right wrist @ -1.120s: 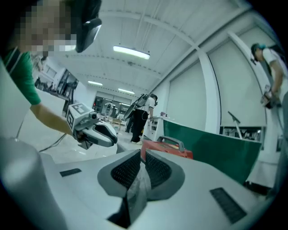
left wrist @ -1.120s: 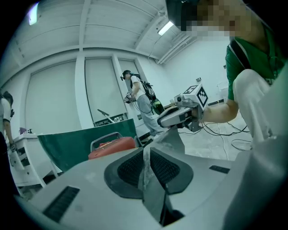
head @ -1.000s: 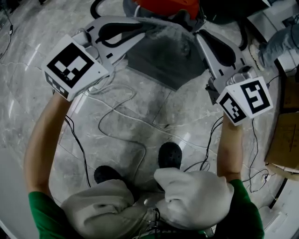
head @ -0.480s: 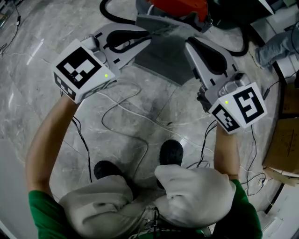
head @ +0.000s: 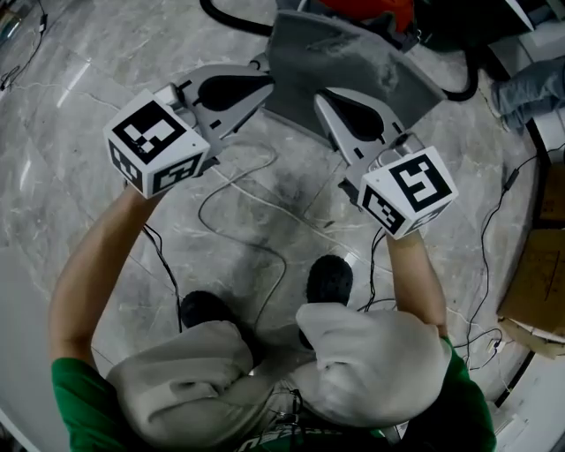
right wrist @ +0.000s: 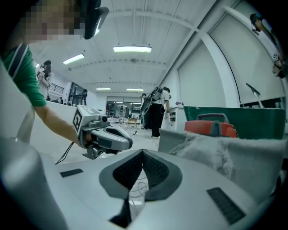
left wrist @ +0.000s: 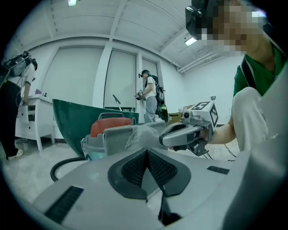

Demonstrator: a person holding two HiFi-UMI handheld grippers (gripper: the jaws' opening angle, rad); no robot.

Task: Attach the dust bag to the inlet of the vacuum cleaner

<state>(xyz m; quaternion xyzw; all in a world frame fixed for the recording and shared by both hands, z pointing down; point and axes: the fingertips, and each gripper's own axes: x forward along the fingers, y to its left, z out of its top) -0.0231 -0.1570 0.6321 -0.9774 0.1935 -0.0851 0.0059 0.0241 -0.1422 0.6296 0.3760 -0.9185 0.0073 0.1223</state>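
Observation:
The grey felt dust bag lies spread on the floor in front of the red vacuum cleaner at the top of the head view. My left gripper points at the bag's left edge, its jaws shut with nothing between the pads. My right gripper is also shut and empty, its tip just short of the bag's near edge. In the left gripper view the bag and vacuum cleaner lie beyond the shut jaws. The right gripper view shows the bag to the right of its jaws.
A black hose curves beside the vacuum. White and black cables loop over the marble floor near my shoes. A cardboard box sits at the right. A green bin and people stand farther back.
Both grippers have drawn in toward each other, the right one moving left. Their tips have come off the bag's sides, and more of the bag shows beyond them.

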